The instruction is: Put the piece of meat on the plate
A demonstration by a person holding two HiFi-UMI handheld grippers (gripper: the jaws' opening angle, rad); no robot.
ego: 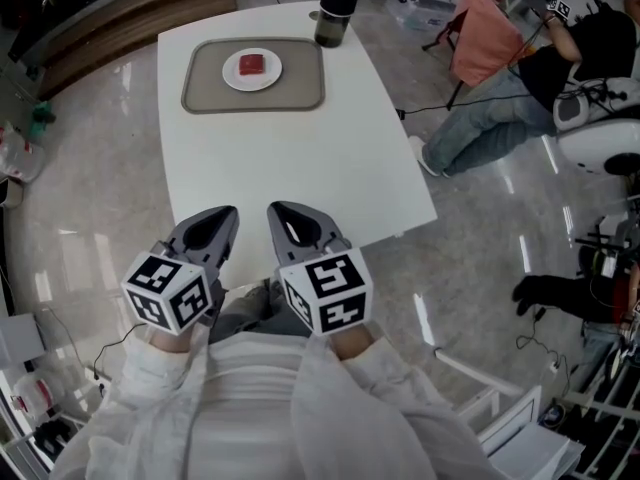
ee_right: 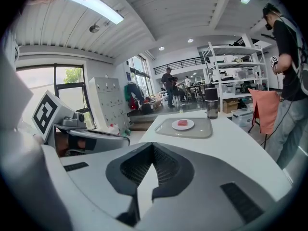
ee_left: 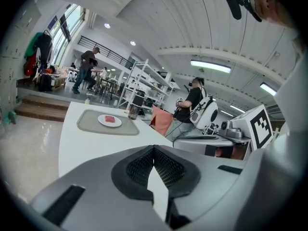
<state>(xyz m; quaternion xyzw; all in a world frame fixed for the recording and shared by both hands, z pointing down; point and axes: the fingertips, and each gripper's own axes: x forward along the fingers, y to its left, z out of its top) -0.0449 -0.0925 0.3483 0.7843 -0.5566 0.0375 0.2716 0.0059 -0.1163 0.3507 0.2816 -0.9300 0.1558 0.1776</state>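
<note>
Left gripper and right gripper hang well apart from the plate, on the person's side, jaws pinched fully together, nothing held. The piece of meat already sits mid-plate. It looks soft, light, slick: pinch gently across its 2 flanks.

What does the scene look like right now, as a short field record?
meat: red piece, lying on the plate
plate: white, on the grey tray
tray: far end of the white table
bottle: dark, upright, by the tray's far right corner
left gripper: shut, empty, at the table's near edge
right gripper: shut, empty, beside the left gripper
task: looks done
</note>
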